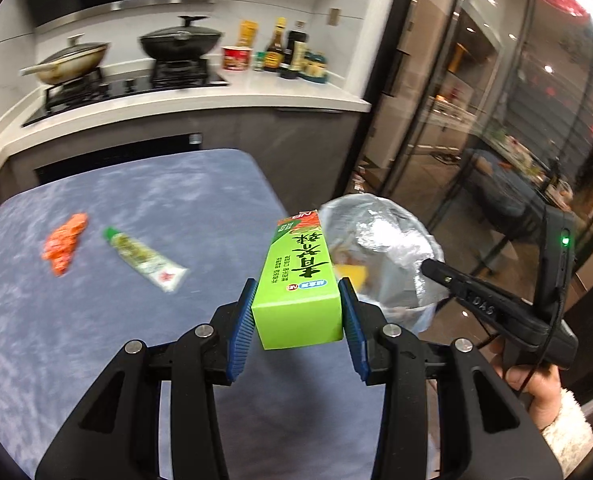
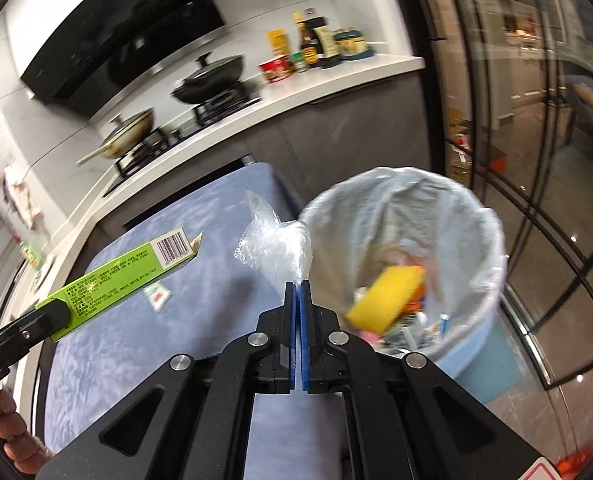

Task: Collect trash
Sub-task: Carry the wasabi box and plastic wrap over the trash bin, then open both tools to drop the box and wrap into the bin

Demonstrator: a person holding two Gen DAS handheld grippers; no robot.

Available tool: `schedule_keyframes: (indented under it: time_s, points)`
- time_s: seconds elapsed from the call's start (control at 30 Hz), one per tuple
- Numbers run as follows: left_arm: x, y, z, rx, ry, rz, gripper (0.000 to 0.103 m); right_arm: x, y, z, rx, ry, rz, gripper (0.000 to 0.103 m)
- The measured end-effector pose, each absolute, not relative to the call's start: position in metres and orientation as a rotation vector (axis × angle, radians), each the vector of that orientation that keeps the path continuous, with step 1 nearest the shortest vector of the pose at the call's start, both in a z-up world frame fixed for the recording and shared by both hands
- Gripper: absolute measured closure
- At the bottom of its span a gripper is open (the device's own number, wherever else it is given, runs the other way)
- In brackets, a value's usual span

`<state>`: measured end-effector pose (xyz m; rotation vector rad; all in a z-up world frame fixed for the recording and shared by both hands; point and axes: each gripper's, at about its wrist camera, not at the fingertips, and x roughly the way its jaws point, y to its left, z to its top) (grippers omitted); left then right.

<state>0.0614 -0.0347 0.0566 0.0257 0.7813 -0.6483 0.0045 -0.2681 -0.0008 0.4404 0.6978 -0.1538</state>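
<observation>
Pinching a green carton, the left gripper sits lower centre; the right gripper, jaws pressed together, nips crumpled clear plastic beside the lined bin.

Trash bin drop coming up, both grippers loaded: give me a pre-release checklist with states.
1. Left gripper clamps the green box: ok.
2. Right gripper pinches the clear plastic wrap: ok.
3. Trash bin open, liner in place: ok.
4. Wrap over the bin mouth: not ok, it sits beside the rim.
5. Box over the bin mouth: cannot tell.
6. Table cleared: not ok, tube and orange wrapper remain.
</observation>
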Motion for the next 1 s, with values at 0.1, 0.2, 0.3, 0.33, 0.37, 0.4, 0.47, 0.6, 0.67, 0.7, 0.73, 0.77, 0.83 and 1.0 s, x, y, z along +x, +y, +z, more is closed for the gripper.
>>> schedule_keyframes:
  time_s: [0.1, 0.2, 0.3, 0.33, 0.37, 0.4, 0.47, 0.6, 0.67, 0.7, 0.73, 0.77, 0.83, 1.0]
  points:
    - [0.062, -0.070, 0.054, 0.036, 0.792, -0.709, 0.064, -0.001, -0.292, -0.005, 0.457, 0.697, -0.193, 0.101]
    - [0.067, -0.098, 0.046, 0.035, 0.820, -0.746, 0.064, -0.003, -0.310, -0.009, 0.474, 0.695, -0.222, 0.101]
    - [0.074, -0.124, 0.036, 0.036, 0.840, -0.769, 0.064, -0.001, -0.328, -0.017, 0.492, 0.702, -0.244, 0.101]
    - [0.077, -0.131, 0.034, 0.043, 0.846, -0.773, 0.064, 0.001, -0.332, -0.020, 0.498, 0.703, -0.248, 0.101]
    - [0.080, -0.141, 0.030, 0.051, 0.850, -0.776, 0.064, 0.003, -0.336, -0.023, 0.501, 0.706, -0.254, 0.101]
    - [0.083, -0.147, 0.027, 0.057, 0.855, -0.778, 0.064, 0.005, -0.340, -0.025, 0.505, 0.708, -0.257, 0.101]
    - [0.089, -0.164, 0.018, 0.076, 0.875, -0.785, 0.064, 0.010, -0.346, -0.031, 0.513, 0.714, -0.259, 0.101]
    - [0.097, -0.187, 0.004, 0.098, 0.903, -0.791, 0.064, 0.015, -0.355, -0.041, 0.529, 0.720, -0.268, 0.101]
    - [0.102, -0.194, -0.002, 0.099, 0.918, -0.796, 0.064, 0.019, -0.358, -0.045, 0.538, 0.726, -0.268, 0.101]
    - [0.104, -0.196, -0.004, 0.098, 0.923, -0.796, 0.064, 0.019, -0.359, -0.046, 0.538, 0.728, -0.268, 0.098]
    - [0.105, -0.199, -0.007, 0.098, 0.926, -0.790, 0.064, 0.021, -0.360, -0.047, 0.540, 0.730, -0.267, 0.094]
    - [0.107, -0.201, -0.010, 0.095, 0.926, -0.790, 0.064, 0.021, -0.360, -0.048, 0.541, 0.728, -0.271, 0.093]
    - [0.112, -0.205, -0.013, 0.099, 0.928, -0.765, 0.057, 0.022, -0.361, -0.049, 0.545, 0.725, -0.278, 0.084]
    - [0.115, -0.204, -0.012, 0.110, 0.913, -0.735, 0.045, 0.020, -0.363, -0.043, 0.548, 0.704, -0.290, 0.072]
